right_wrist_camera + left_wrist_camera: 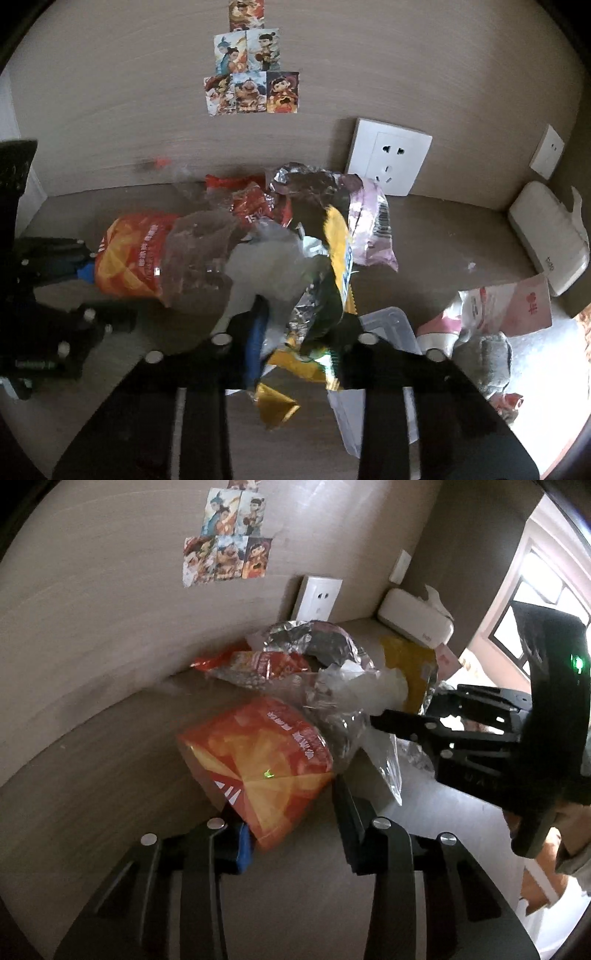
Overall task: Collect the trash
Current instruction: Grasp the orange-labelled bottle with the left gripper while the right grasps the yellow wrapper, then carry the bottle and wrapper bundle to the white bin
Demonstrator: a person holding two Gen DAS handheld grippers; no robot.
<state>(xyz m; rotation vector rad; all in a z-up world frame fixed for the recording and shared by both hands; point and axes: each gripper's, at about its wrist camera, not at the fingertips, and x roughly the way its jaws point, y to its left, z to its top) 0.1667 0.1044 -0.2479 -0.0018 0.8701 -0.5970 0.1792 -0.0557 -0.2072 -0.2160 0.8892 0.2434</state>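
Orange-yellow snack bag (258,764), silver-lined yellow wrapper (332,280), pink pouch (373,229).

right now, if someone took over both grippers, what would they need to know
Left gripper: jaws closed on the orange snack bag, at its near end.
Right gripper: jaws holding the yellow foil wrapper together with crumpled clear plastic.
Not yet gripped, on the desk by the wall: red wrapper, silver foil bag, pink wrapper. A pink carton lies to the right.
Done: two pieces gripped. No bin is in view.
Left: bin both loads, then clear the rest.
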